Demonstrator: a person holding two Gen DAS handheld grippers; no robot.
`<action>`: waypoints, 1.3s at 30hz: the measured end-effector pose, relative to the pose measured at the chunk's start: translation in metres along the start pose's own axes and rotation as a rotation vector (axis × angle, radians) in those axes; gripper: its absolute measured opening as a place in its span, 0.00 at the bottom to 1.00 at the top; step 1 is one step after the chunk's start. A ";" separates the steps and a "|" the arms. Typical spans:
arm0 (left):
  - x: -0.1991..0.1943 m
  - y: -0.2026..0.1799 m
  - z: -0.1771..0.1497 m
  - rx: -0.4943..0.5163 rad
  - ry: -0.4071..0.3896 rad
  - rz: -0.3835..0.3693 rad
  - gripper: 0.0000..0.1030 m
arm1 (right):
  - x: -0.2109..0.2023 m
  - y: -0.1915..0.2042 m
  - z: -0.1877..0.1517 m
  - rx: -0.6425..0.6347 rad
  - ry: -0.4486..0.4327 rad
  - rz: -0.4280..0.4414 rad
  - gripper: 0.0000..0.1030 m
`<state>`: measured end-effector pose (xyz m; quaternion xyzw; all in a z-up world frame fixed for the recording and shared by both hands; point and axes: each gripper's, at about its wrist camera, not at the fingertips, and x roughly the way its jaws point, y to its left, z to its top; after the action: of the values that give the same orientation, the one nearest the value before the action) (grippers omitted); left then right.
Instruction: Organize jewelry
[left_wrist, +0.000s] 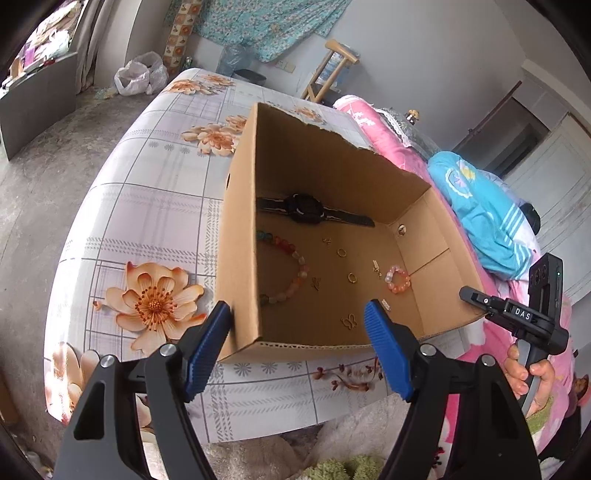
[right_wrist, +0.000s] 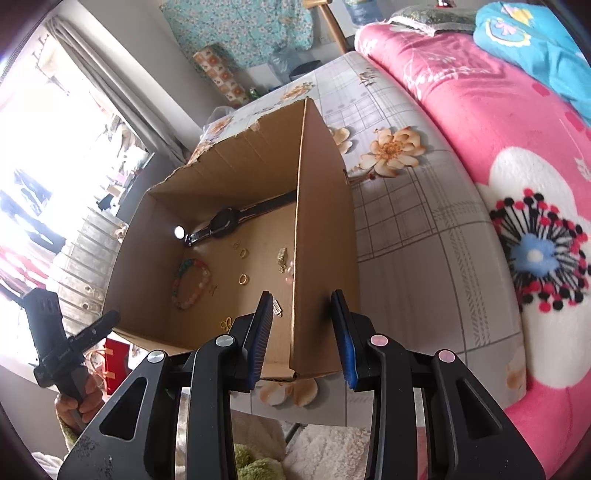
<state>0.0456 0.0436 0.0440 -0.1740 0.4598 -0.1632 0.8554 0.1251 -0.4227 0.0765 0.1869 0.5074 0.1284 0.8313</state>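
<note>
An open cardboard box (left_wrist: 240, 258) (right_wrist: 325, 221) stands on the flowered tablecloth (left_wrist: 147, 221). Inside lie a black watch (left_wrist: 306, 212) (right_wrist: 225, 225), a multicoloured bead bracelet (left_wrist: 303, 271) (right_wrist: 204, 275), a small pink bead ring (left_wrist: 388, 278), gold rings (left_wrist: 341, 252) (right_wrist: 242, 279) and a butterfly charm (left_wrist: 348, 321). My left gripper (left_wrist: 297, 308) is open wide at the box's near left corner, one finger outside the left wall, the other over the inside. My right gripper (right_wrist: 301, 295) is open and straddles the right wall without pressing it.
A pink flowered blanket (right_wrist: 480, 147) with a blue garment (left_wrist: 480, 210) lies right of the table. A wooden chair (left_wrist: 328, 74) and a plastic bag (left_wrist: 136, 74) stand beyond. A hand (left_wrist: 528, 373) holds the right gripper's handle, another hand (right_wrist: 77, 398) the left one.
</note>
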 end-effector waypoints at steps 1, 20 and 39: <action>-0.001 0.000 -0.001 0.006 -0.008 0.001 0.70 | -0.001 -0.002 -0.002 0.008 -0.011 0.010 0.33; -0.068 -0.055 -0.053 0.172 -0.263 0.292 0.95 | -0.054 0.029 -0.088 -0.087 -0.200 -0.244 0.80; -0.013 -0.061 -0.053 0.070 -0.077 0.437 0.95 | -0.014 0.089 -0.092 -0.221 -0.148 -0.341 0.92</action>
<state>-0.0127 -0.0130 0.0537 -0.0464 0.4475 0.0168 0.8929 0.0347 -0.3317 0.0882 0.0149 0.4521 0.0267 0.8914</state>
